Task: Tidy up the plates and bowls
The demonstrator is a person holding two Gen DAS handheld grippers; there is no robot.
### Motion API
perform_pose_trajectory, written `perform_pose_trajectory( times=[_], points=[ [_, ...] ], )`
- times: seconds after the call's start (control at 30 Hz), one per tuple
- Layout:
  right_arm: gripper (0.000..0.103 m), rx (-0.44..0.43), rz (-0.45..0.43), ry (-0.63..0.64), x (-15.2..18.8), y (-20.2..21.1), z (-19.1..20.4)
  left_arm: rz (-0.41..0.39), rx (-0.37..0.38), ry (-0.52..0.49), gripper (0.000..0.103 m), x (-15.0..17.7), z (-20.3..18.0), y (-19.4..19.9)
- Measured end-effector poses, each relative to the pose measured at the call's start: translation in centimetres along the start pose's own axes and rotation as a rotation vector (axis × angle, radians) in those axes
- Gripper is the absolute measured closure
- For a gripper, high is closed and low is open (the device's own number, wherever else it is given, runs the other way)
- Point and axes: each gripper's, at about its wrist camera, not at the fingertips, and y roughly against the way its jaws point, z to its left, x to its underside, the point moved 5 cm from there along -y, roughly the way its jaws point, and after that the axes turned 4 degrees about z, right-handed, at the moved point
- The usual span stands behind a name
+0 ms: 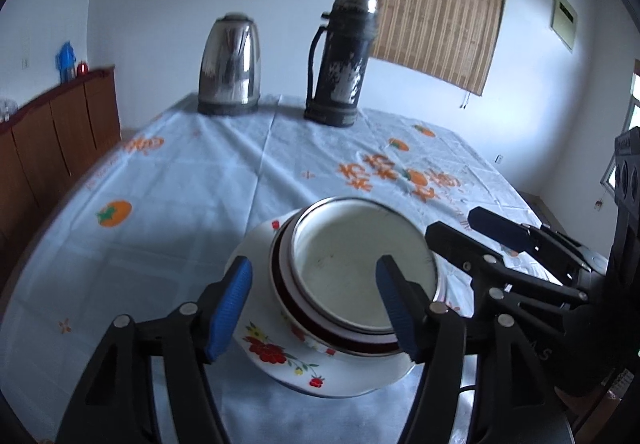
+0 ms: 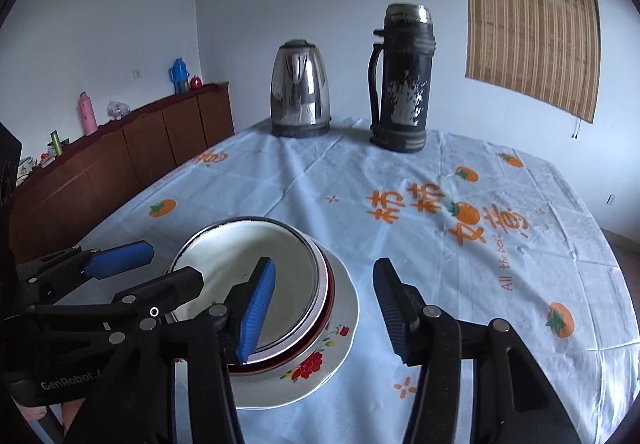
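Both tongs, left tongs and right tongs, stand open and empty beside the stack near the kettle; it seems heavy, smooth, fragile, so grip the floral plate rim.

Stacked dishes at the near end of the table

A bowl sits in a stack on a plate on the table; far behind stand a kettle at left and a flask right of it.
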Motion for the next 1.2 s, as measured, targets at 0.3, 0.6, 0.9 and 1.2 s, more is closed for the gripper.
perform_pose_trajectory(
  times=[0.3, 0.6, 0.9, 1.2],
  points=[
    [0.034, 0.104, -0.262, 0.013, -0.2, 5.8, -0.3, -0.2, -0.014, -0.068, 0.019, -0.9, -1.0, 4.0],
    [0.028, 0.119, -0.346, -0.001, -0.9, 8.3, -0.5, -0.311, -0.017, -0.084, 0.004, -1.6, -1.3, 6.7],
    [0.028, 0.119, -0.338, -0.007, -0.7, 8.5, -0.5, -0.301, -0.004, -0.083, 0.004, -1.4, -1.7, 7.0],
    [0.028, 0.123, -0.343, -0.008, -0.6, 8.6, -0.4, -0.288, 0.002, -0.072, 0.002, -1.1, -1.7, 7.1]
  ],
)
